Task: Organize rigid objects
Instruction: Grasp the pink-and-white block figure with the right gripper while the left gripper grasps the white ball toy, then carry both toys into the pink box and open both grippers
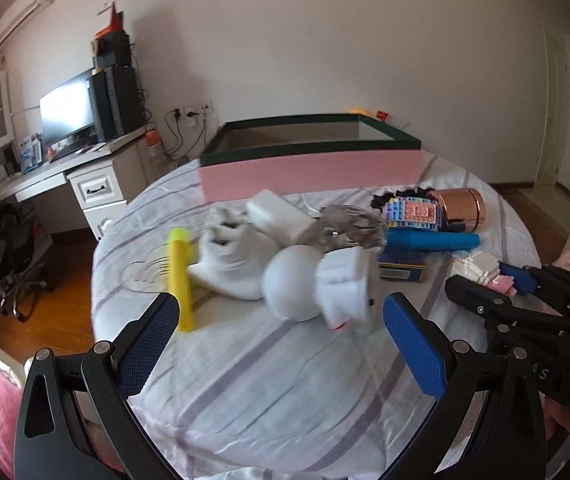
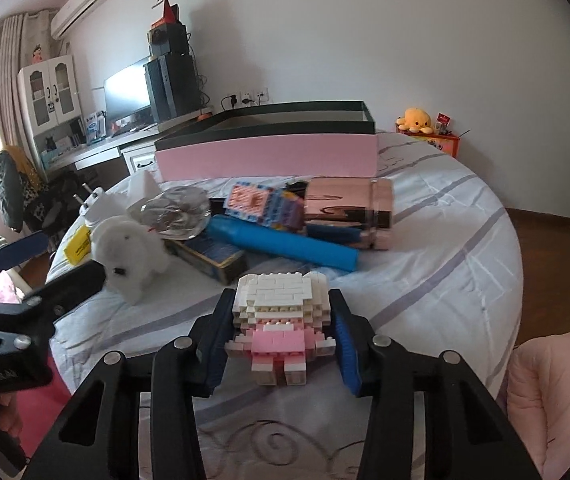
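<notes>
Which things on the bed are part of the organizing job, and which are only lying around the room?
Job: brick figure in right gripper, pink box, blue tube, copper canister, block house.
Lying about: monitor, orange plush, air conditioner.

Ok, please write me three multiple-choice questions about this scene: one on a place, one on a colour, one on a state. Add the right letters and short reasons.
1. Where is the long blue plastic tube relative to the pink cardboard box?
A. inside it
B. on the striped white bed, in front of it
C. behind it

2. What colour is the torso of the small toy-brick figure between the fingers of the right gripper?
A. green
B. pink
C. black

3. How is the left gripper?
A. open and holding nothing
B. shut on a cup
C. shut on a cable

Answers:
1 B: the tube lies in the pile before the box.
2 B: pink bricks sit under a white head.
3 A: its jaws stand wide apart.
</notes>
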Available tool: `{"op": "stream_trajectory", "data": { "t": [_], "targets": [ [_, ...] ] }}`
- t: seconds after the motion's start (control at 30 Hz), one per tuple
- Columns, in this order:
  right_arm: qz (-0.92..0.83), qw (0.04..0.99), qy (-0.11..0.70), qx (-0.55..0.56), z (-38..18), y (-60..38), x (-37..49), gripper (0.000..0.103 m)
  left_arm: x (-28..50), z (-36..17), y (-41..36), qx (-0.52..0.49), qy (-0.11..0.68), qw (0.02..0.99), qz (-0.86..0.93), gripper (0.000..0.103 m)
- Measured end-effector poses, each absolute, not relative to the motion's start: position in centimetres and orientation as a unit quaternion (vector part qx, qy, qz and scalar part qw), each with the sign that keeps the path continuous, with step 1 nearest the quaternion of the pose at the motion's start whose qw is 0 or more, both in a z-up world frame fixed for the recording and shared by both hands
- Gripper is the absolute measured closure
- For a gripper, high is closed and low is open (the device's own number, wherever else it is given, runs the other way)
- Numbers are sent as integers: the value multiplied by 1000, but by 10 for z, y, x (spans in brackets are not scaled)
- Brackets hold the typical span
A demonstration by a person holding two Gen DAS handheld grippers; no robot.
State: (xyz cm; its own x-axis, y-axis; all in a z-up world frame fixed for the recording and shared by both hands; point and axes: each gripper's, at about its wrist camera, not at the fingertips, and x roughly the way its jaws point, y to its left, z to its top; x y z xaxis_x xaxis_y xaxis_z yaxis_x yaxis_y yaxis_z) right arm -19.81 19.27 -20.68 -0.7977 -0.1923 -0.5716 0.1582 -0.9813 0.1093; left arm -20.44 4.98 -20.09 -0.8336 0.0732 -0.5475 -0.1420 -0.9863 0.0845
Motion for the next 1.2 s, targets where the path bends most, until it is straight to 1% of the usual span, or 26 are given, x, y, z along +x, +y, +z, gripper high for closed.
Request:
{"op": "stream_trajectory", "data": {
  "t": [0.3,0.37,0.4,0.47,0.5,0.53,0.6,0.9,1.2],
  "targets": [
    [-950,103,-22,293,-209,193,-201,59,-243,-225,59,-344,33,66,936,0],
    [-951,105,-19,291,-209,192,-202,58,-248,-227,59,-340,29,66,938,0],
    [-951,106,-19,291,-209,193,-202,58,-248,-226,58,-337,25,68,939,2],
    [-951,110,-22,290,-209,194,-203,58,-247,-226,56,-330,19,73,941,10],
    [-950,111,-23,290,-208,195,-203,58,-247,-225,56,-328,18,79,941,28],
    [-950,112,-24,290,-208,195,-203,58,-247,-224,54,-326,12,81,942,31],
    [-949,112,-29,292,-207,195,-202,58,-250,-223,51,-332,4,99,938,31],
    [-949,110,-32,295,-192,194,-203,58,-240,-212,46,-331,3,112,937,31],
    [-955,112,-12,275,-156,187,-217,58,-240,-167,46,-301,5,136,944,31]
  ]
}}
